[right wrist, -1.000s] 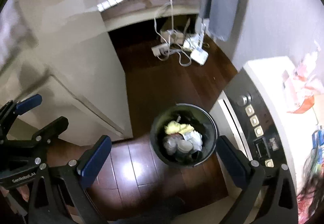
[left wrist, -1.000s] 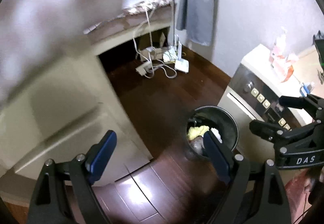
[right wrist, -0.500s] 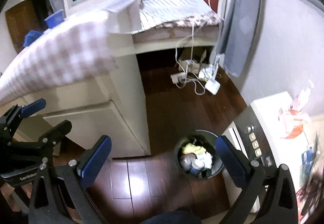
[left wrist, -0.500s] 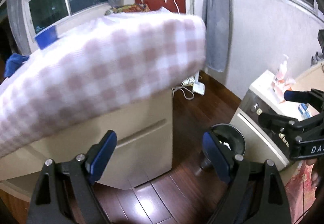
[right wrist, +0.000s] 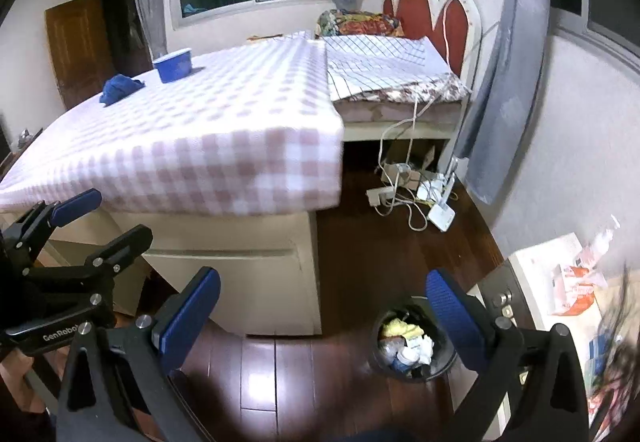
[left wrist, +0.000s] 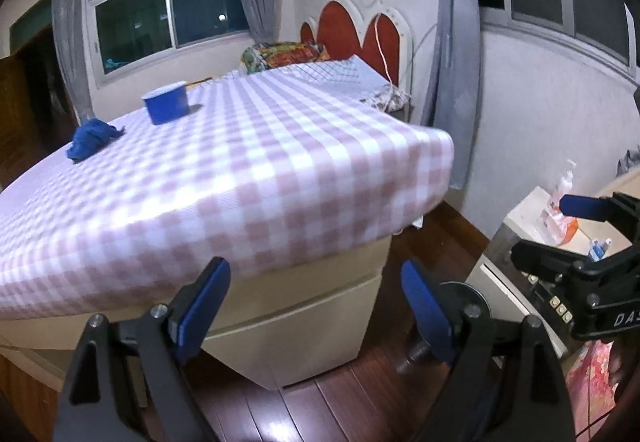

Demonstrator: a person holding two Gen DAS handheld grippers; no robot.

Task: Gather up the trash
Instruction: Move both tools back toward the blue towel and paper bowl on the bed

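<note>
A black trash bin [right wrist: 414, 348] with crumpled yellow and white trash stands on the dark wood floor; only its rim [left wrist: 466, 292] shows in the left wrist view. A blue cup [left wrist: 166, 103] [right wrist: 173, 65] and a crumpled blue cloth [left wrist: 91, 137] [right wrist: 119, 87] sit at the far side of a table with a pink checked cloth [left wrist: 248, 170] [right wrist: 208, 130]. My left gripper [left wrist: 316, 306] is open and empty, in front of the table edge. My right gripper [right wrist: 324, 316] is open and empty, above the floor near the bin.
A cream cabinet [right wrist: 240, 274] sits under the table. A bed [right wrist: 384, 74] with a red headboard is behind it, with cables and power strips [right wrist: 412, 194] on the floor. A white appliance [right wrist: 560, 282] with bottles and packets stands at the right, beside the bin.
Both grippers have risen and tilted up from looking down at the bin and floor. The table top with the cup and cloth has come into view. Both stay open.
</note>
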